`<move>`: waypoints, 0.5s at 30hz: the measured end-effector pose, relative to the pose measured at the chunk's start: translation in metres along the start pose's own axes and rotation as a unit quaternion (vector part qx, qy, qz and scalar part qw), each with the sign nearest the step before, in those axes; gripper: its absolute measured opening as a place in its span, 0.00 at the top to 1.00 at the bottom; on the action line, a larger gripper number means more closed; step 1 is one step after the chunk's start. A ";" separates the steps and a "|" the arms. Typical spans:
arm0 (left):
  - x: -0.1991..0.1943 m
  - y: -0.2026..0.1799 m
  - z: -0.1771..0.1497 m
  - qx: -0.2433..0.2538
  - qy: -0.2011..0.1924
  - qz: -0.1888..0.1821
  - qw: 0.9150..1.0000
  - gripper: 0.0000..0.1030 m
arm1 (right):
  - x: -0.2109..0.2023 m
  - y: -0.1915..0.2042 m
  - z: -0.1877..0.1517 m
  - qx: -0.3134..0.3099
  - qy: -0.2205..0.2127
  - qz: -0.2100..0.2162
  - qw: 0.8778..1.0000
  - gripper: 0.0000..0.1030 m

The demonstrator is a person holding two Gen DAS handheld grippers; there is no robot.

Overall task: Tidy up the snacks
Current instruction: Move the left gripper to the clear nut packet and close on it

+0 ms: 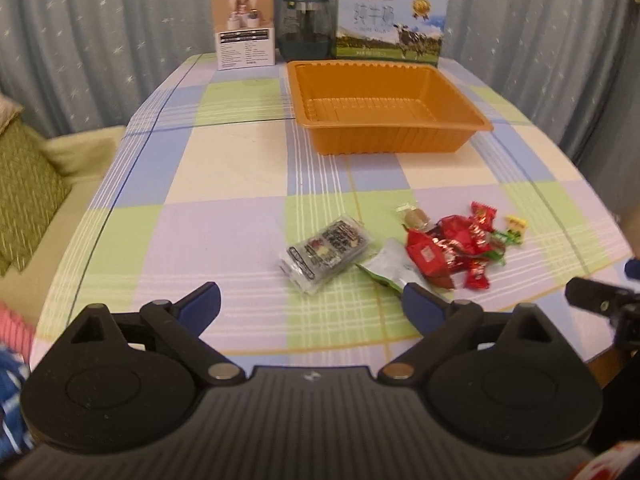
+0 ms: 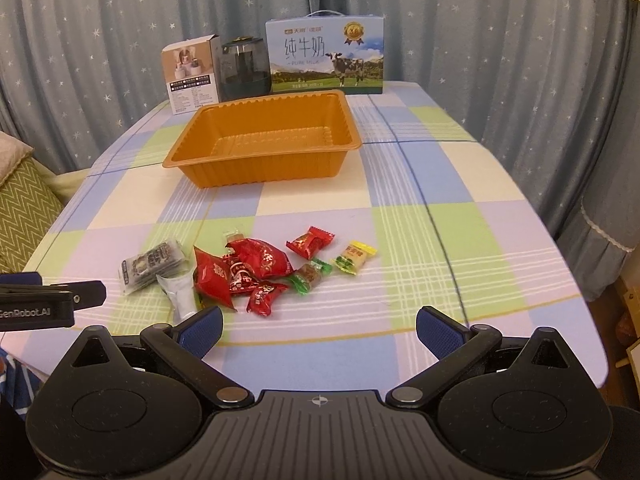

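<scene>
Both grippers wide open, empty, above the loose snacks

Left gripper (image 1: 310, 300): straddle grey packet (image 1: 326, 254) squarely; right gripper (image 2: 318, 330): take one red candy (image 2: 310, 242); orange tray (image 2: 260, 162) awaits.

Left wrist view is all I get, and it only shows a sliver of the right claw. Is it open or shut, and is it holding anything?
Observer: The right claw is open, with nothing between its pads.
Operator: Is the yellow candy touching the pile? It's blurry here.
Observer: The yellow candy lies at the right end, clear of the red packets and close beside the green-wrapped candy.
Operator: I can't read the box behind the tray.
Observer: It's a milk box, printed "PURE MILK" next to a cow.
</scene>
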State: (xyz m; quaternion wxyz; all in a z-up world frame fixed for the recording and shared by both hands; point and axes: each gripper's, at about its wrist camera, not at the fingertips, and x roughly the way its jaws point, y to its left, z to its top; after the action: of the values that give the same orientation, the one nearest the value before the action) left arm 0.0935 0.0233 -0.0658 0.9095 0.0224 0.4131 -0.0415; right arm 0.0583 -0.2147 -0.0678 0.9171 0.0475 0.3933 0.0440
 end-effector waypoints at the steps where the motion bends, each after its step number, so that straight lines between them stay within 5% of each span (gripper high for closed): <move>1: 0.005 0.000 0.001 0.014 0.002 0.000 1.000 0.08 | 0.003 0.001 0.000 -0.002 0.000 0.000 1.000 0.00; 2: 0.010 0.001 0.002 0.024 0.004 -0.001 1.000 0.09 | 0.005 0.002 0.001 -0.004 -0.001 0.001 1.000 0.02; 4: 0.019 0.003 0.003 0.044 0.006 -0.001 0.999 0.09 | 0.014 0.005 0.001 -0.006 0.010 -0.009 1.000 0.46; 15: 0.051 0.016 0.008 0.095 0.008 -0.032 0.995 0.09 | 0.045 0.017 0.001 -0.006 0.025 0.006 1.000 0.47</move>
State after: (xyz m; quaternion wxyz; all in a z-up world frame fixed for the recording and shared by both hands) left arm 0.1346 0.0359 -0.0991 0.8981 0.0956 0.4151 -0.1091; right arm 0.0895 -0.1927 -0.0971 0.9072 0.0430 0.4151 0.0528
